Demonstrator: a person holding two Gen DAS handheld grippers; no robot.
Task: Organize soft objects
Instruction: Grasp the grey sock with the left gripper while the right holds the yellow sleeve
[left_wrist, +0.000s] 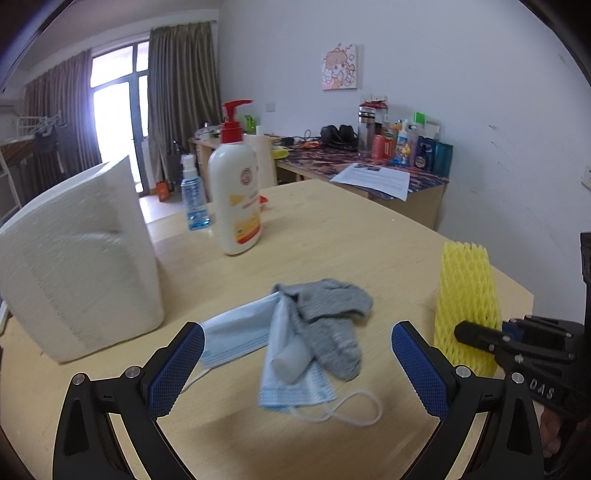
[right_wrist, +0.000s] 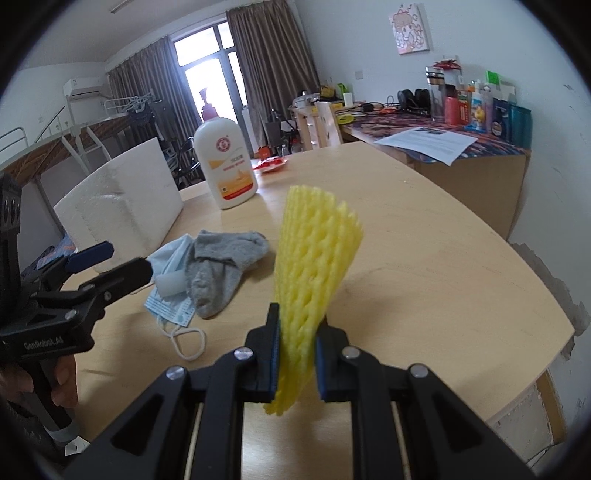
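Observation:
A yellow foam net sleeve (right_wrist: 316, 266) stands up between the pads of my right gripper (right_wrist: 297, 352), which is shut on its lower end; the same sleeve (left_wrist: 467, 306) shows at the right of the left wrist view. On the wooden table (left_wrist: 332, 236) lies a heap of a grey sock (left_wrist: 332, 317), a light blue face mask (left_wrist: 240, 332) and a small white cylinder (left_wrist: 291, 360). My left gripper (left_wrist: 297, 369) is open, its blue pads either side of the heap and just short of it. The sock (right_wrist: 221, 266) and mask (right_wrist: 170, 310) also lie left of the sleeve.
A white foam block (left_wrist: 81, 266) stands at the table's left. Behind it are a white lotion bottle with a red pump (left_wrist: 236, 192) and a small blue bottle (left_wrist: 194, 199). A cluttered desk (left_wrist: 369, 158) runs along the back wall. A hand (right_wrist: 62, 384) holds the left gripper's handle.

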